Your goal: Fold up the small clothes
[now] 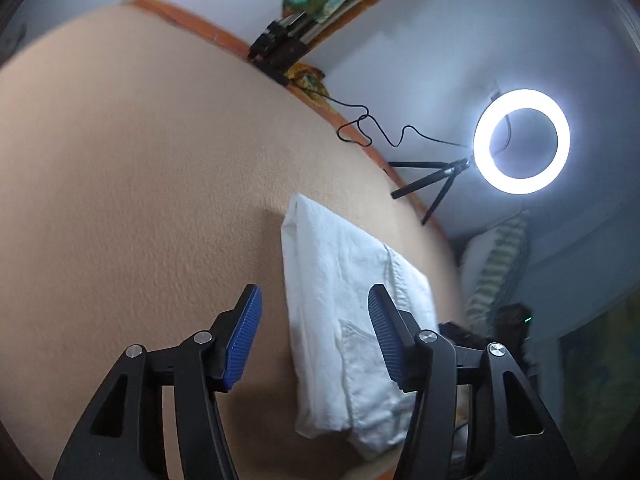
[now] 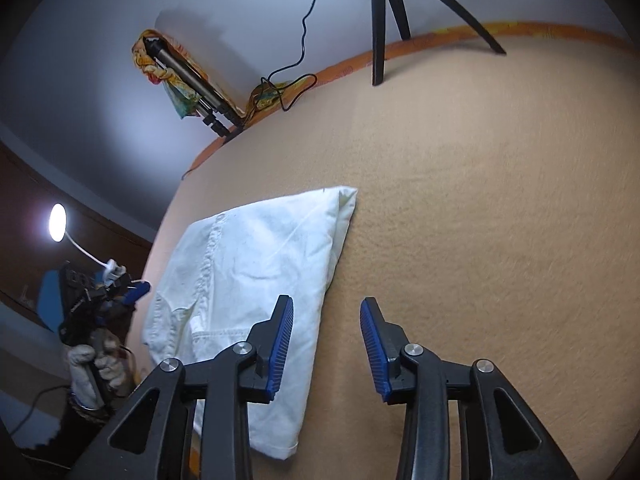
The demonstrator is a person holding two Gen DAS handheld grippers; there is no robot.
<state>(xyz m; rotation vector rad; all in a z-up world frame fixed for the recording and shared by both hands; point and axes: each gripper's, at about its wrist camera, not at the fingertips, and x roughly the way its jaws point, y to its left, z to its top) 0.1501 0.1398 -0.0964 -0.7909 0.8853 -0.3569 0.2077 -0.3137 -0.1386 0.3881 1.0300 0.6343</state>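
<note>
Lying folded into a flat oblong on the beige fuzzy blanket (image 2: 480, 220), the small white cotton garment (image 2: 256, 280) sits free of both tools. Left gripper (image 1: 316, 328) hangs released above it, blue ribbed pads apart with nothing pinched; right gripper (image 2: 326, 340) likewise stands parted, one pad over the cloth's edge, the other over bare blanket. Only the left view shows the glowing ring light (image 1: 522, 142) on its black tripod and a striped pillow (image 1: 496, 268). Only the right view shows a gloved hand (image 2: 94, 372) gripping the other tool's handle and a small round lamp (image 2: 57, 222). A black cable (image 2: 298, 52) trails behind.
</note>
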